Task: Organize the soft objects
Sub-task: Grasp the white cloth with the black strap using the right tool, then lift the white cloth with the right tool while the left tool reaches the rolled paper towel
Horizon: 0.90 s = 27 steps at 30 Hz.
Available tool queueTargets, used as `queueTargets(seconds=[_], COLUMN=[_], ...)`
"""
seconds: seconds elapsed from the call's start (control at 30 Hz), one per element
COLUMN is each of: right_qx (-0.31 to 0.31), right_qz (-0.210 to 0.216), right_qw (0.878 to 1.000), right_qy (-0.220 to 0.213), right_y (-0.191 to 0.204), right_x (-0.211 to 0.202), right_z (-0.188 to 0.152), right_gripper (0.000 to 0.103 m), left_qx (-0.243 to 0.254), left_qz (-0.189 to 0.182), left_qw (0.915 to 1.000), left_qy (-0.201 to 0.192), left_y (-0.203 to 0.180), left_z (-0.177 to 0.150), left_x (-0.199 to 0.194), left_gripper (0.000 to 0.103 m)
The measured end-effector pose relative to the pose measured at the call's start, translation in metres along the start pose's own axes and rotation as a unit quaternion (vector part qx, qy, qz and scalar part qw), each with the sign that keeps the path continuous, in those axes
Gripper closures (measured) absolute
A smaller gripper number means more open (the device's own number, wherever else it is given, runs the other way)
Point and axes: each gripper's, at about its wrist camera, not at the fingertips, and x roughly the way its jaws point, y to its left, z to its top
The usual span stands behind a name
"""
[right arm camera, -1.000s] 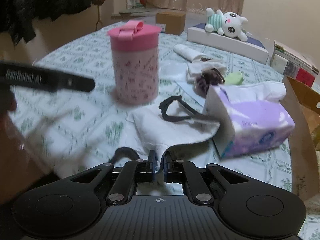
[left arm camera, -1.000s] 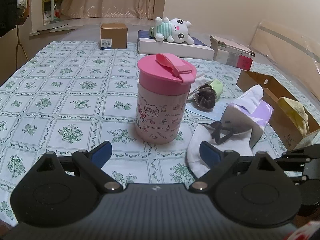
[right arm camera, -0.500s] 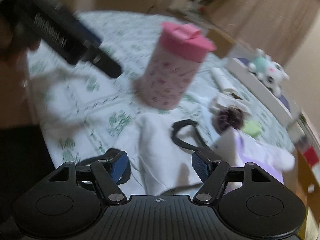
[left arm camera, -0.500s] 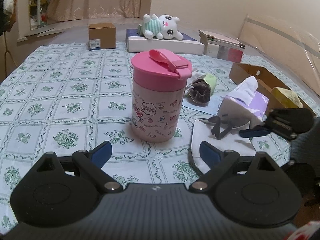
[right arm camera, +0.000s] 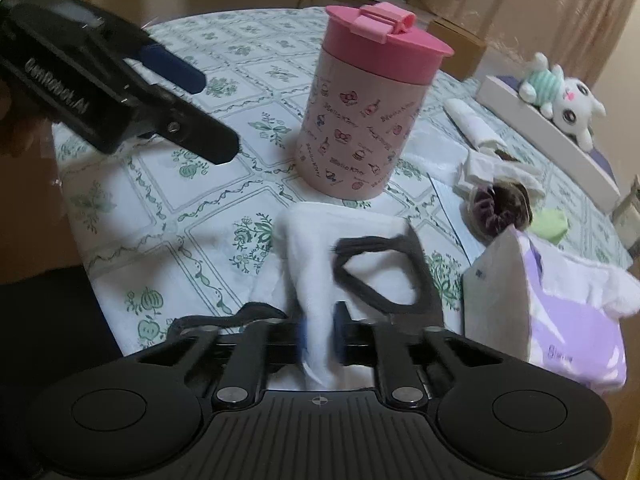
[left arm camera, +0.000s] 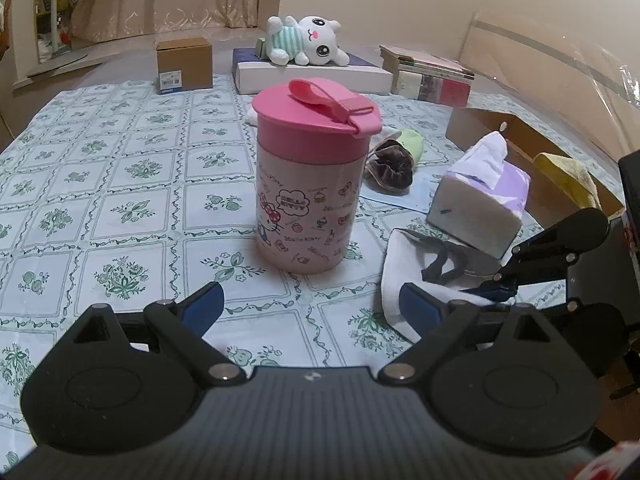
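Presently the right claw (right arm camera: 320, 336), its jaws just closed, pinches the white cloth (right arm camera: 316, 248) on the counter (left arm camera: 120, 184); the left claw (left arm camera: 310, 306) hangs wide open, empty, facing the pink cup (left arm camera: 312, 184).

A white cloth bag (right arm camera: 316, 264) with black strap handles (right arm camera: 384, 272) lies crumpled on the patterned surface (left arm camera: 120, 208), in front of a pink lidded canister and just beside a purple tissue pack (left arm camera: 484, 204). Farther back lie a dark brown scrunchie (left arm camera: 390, 164), a pale green soft piece (left arm camera: 412, 146) and a white plush toy (left arm camera: 304, 40).
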Motion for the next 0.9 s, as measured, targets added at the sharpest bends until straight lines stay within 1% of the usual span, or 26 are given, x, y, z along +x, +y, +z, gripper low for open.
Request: queueTargets(seconds=[0.13, 0.27, 0.43, 0.57, 0.7, 0.77, 0.9], right_qx=[0.032, 0.066, 0.094, 0.108, 0.117, 0.123, 0.133], right_qz=[-0.003, -0.011, -0.012, -0.009, -0.011, -0.01, -0.016], right_qw=[0.999, 0.997, 0.993, 0.99, 0.988, 0.987, 0.985], right_qy=[-0.022, -0.05, -0.077, -0.093, -0.1, -0.103, -0.108], right_y=[-0.003, -0.011, -0.03, -0.052, -0.079, -0.095, -0.13], right_x=[-0.019, -0.046, -0.082, -0.101, -0.113, -0.116, -0.12], right_z=[0.0, 0.002, 0.011, 0.018, 0.028, 0.035, 0.052], right_gripper=[0.097, 0.097, 0.097, 0.097, 0.097, 0.097, 0.097], left_qx=[0.011, 0.035, 0.071, 0.112, 0.169, 0.196, 0.231], left_qz=[-0.007, -0.012, -0.039, -0.04, -0.048, -0.057, -0.068], left_qw=[0.9999, 0.9993, 0.9967, 0.9927, 0.9842, 0.9789, 0.9704], left_qy=[-0.002, -0.003, -0.01, -0.02, -0.022, -0.017, -0.024], left_y=[-0.001, 0.0, 0.012, 0.031, 0.052, 0.061, 0.078], left_z=[-0.001, 0.003, 0.02, 0.048, 0.087, 0.107, 0.143], left_x=[-0.006, -0.013, -0.027, -0.04, -0.045, -0.041, -0.024], left_gripper=[0.01, 0.01, 0.01, 0.009, 0.009, 0.01, 0.01])
